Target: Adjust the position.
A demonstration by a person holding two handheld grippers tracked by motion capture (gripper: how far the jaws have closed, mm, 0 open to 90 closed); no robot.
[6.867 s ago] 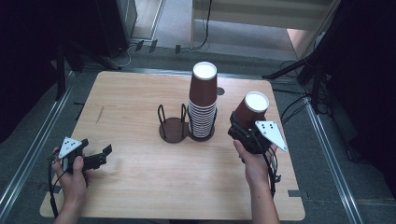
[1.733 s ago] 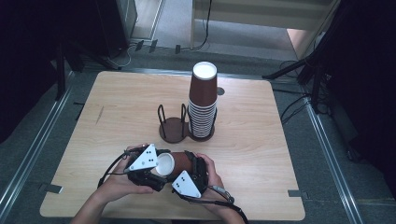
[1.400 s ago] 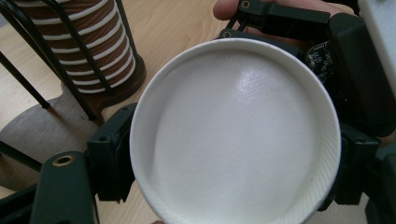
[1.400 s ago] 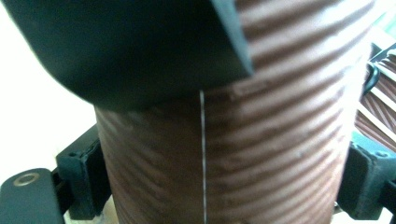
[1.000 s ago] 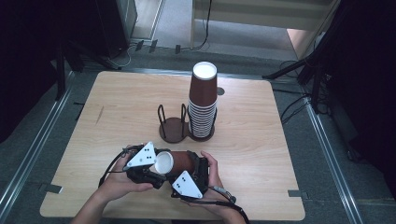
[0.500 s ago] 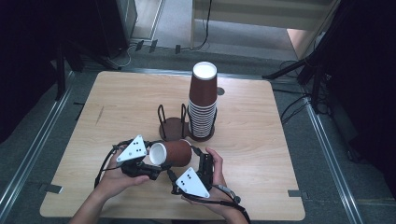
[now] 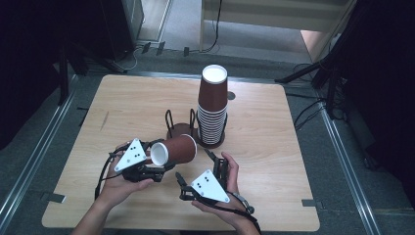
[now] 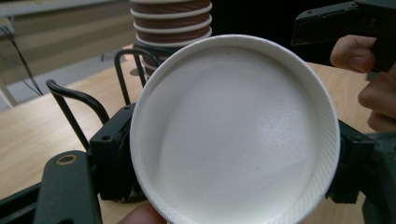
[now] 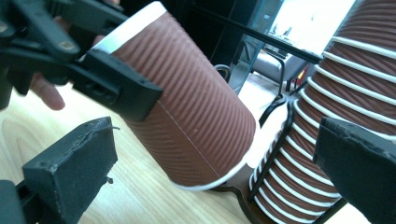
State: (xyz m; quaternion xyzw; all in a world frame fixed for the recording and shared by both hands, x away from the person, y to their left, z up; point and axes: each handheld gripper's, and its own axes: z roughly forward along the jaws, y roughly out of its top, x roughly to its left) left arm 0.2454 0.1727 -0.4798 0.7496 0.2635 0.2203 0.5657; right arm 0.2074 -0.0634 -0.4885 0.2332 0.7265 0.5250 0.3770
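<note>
1. The left gripper (image 7: 157, 164) has its jaws closed on the rim end of a brown paper cup (image 7: 175, 150), one jaw on either side of it. The cup lies on its side in the air over the near middle of the desk (image 7: 274, 142), white mouth toward the person and base toward the holder (image 7: 180, 128).
2. The right gripper (image 7: 198, 171) stands with jaws wide apart and nothing between them, just to the right of the cup and clear of it. Best to leave it off the cup, so the left grip alone decides the tilt.
3. The step in hand looks like bringing this cup to the stack (image 7: 212, 110) or the empty wire holder beside it.
4. Keep the squeeze light. A paper rim will likely buckle under a hard pinch and then jam when nested.
5. Turn the cup mouth down before moving in, as the stacked cups sit with their bases up.
6. Come from above, not from the side, so the cup does not catch the wire loops or knock the tall stack.
7. Let go only once the cup sits straight.
</note>
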